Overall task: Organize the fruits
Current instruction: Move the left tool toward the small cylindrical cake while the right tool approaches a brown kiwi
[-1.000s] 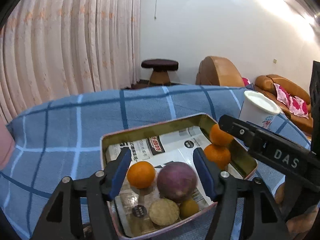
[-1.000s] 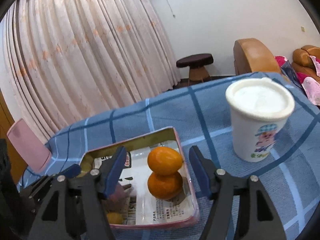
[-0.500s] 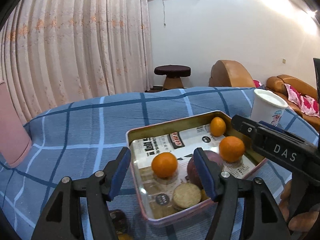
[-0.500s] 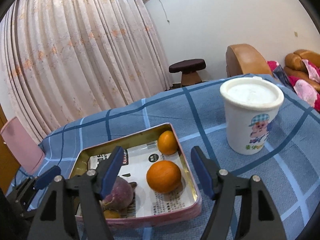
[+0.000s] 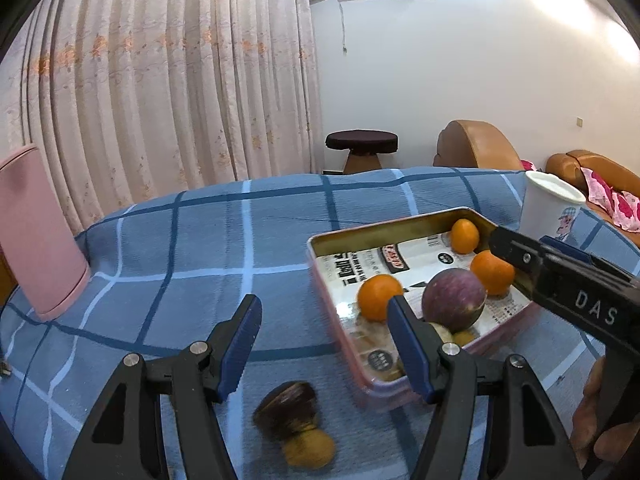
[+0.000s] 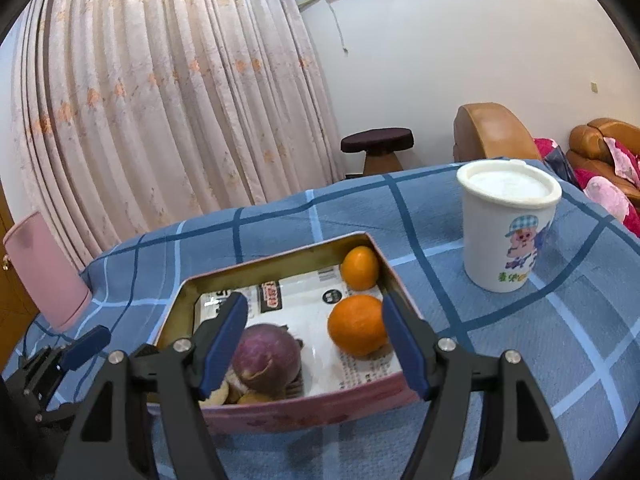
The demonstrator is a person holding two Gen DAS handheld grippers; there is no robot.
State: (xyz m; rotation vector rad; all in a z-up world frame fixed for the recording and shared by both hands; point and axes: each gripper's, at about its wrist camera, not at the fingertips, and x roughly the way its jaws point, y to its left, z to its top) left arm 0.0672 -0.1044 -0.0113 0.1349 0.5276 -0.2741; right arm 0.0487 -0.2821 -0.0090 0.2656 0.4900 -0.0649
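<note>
Tin tray (image 5: 400,229): long axis runs left-near to right-far
Left gripper (image 5: 324,320): jaws apart, empty, over bare blue cloth (image 5: 200,248)
Right gripper (image 6: 314,316): jaws apart, empty

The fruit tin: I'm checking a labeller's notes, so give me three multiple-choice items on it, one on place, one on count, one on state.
1. Where do the dark fruit and small yellow fruit lie?
A. in the tin
B. on the cloth beside the tin
C. in the white cup

2. How many oranges are in the tin?
A. one
B. three
C. five

3. How is the left gripper?
A. open, empty
B. shut on an orange
C. shut on the cup

Answers:
1 B: both rest on the blue checked cloth, outside the rim.
2 B: the left wrist view shows three.
3 A: its fingers stand apart, nothing between them.
</note>
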